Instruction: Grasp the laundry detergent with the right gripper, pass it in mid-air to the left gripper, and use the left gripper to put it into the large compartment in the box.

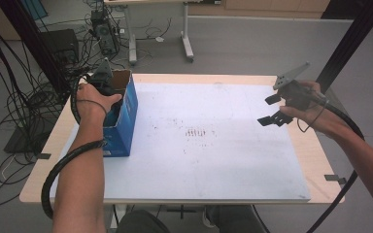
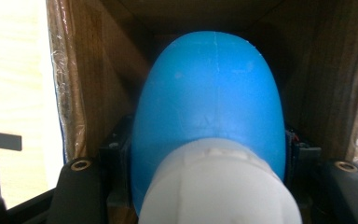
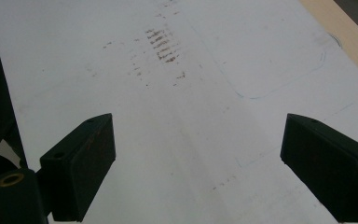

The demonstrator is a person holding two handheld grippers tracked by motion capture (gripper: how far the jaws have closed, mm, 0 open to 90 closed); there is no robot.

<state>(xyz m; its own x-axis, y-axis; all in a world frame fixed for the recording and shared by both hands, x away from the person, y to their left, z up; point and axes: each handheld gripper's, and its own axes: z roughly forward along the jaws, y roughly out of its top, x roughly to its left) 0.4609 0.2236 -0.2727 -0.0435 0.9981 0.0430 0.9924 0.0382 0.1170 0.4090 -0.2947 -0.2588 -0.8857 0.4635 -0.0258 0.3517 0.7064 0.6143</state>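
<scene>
An open blue cardboard box [image 1: 125,118] stands at the left of the white mat [image 1: 223,160]. My left gripper [image 1: 103,81] reaches down into its open top. In the left gripper view a rounded blue object with a white base [image 2: 209,116] sits between the black fingers [image 2: 80,186], which press on its two sides, and the brown inner walls of the box [image 2: 98,74] surround it. My right gripper [image 1: 273,109] hovers over the mat's right side, open, with nothing between its jaws; in its own view the right gripper [image 3: 198,161] looks down on the bare, smudged mat [image 3: 205,107].
The mat covers most of a wooden table [image 1: 316,150] and carries faint brown marks [image 1: 196,132] at its middle. Behind the table are desk legs [image 1: 187,43], tangled cables [image 1: 24,102] and a computer case [image 1: 102,31]. A black post [image 1: 354,39] slants at right.
</scene>
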